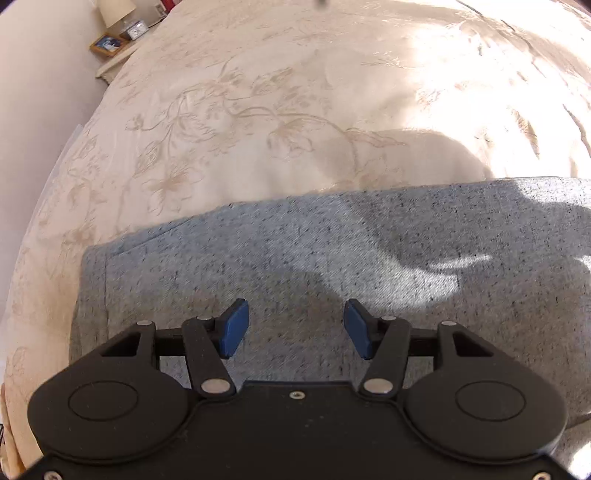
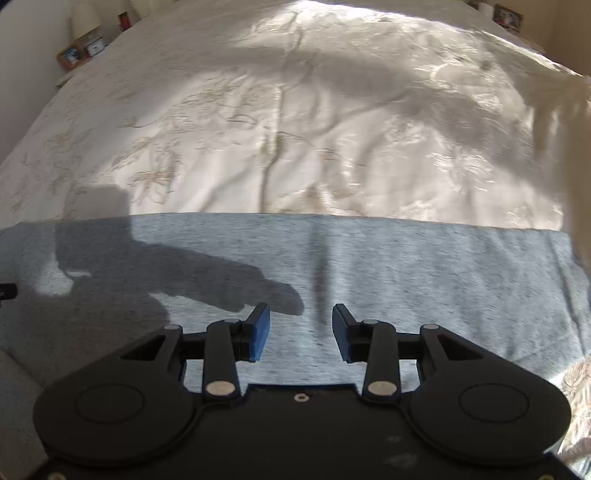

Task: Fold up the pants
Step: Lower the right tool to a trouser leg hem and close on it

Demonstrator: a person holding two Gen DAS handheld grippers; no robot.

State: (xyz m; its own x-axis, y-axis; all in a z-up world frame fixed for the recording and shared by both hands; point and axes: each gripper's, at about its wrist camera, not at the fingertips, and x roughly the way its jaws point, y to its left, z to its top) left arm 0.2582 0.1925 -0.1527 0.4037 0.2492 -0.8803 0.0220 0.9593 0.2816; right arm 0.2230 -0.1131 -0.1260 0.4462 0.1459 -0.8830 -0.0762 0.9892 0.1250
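Left wrist view shows the grey pants [image 1: 332,258] lying flat on the bed [image 1: 258,110], soft, light and likely to sag, so best pinched at an edge or corner. Both left tongs [image 1: 296,328] and right tongs [image 2: 301,332] hang spread above the cloth, holding nothing.

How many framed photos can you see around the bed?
2 at least: one photo frame on the nightstand at the bed's far left, another frame at its far right. More may be hidden.
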